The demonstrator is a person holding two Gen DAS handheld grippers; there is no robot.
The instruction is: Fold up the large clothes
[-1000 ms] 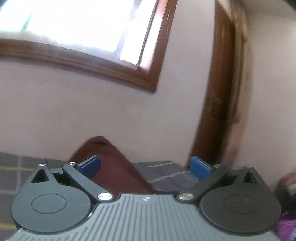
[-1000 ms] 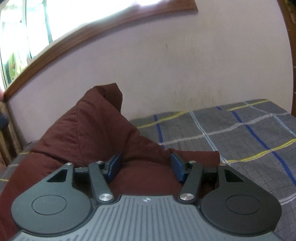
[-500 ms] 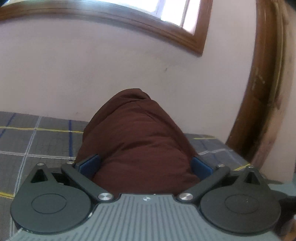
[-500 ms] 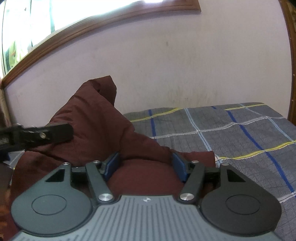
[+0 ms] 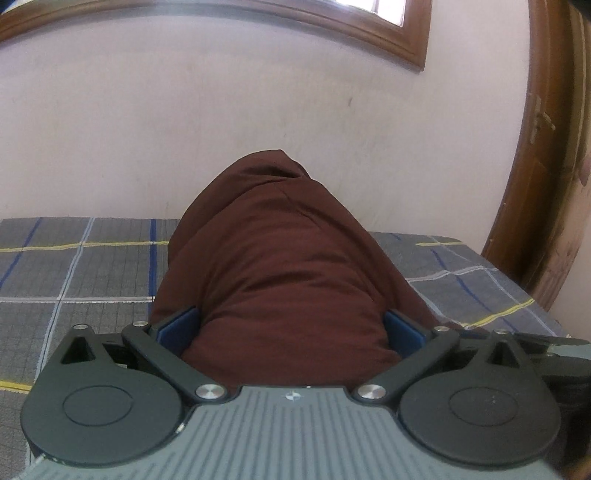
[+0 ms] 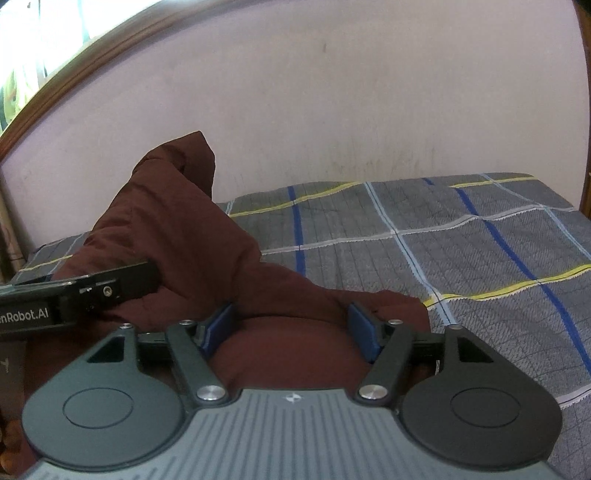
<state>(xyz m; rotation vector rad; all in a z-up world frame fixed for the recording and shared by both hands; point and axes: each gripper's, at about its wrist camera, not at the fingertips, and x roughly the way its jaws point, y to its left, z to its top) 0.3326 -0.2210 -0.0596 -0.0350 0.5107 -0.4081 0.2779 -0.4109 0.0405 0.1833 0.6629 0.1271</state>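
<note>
As left gripper (image 5: 291,328) advanced, maroon garment (image 5: 288,266) fills open jaws.

Home bedroom. Bed (image 6: 461,258) taking up lower view, wearing grey checked bedsheet (image 5: 74,266) with blue, white and yellow lines. Plain pale wall (image 5: 221,129) rising directly behind bed. Dark wooden window frame (image 5: 369,33) running along top of wall, daylight coming through glass (image 6: 37,44). Brown wooden door frame (image 5: 535,166) curving down at right edge, small metal latch (image 5: 541,122) showing on it. Furnishings reading as domestic sleeping room.
</note>
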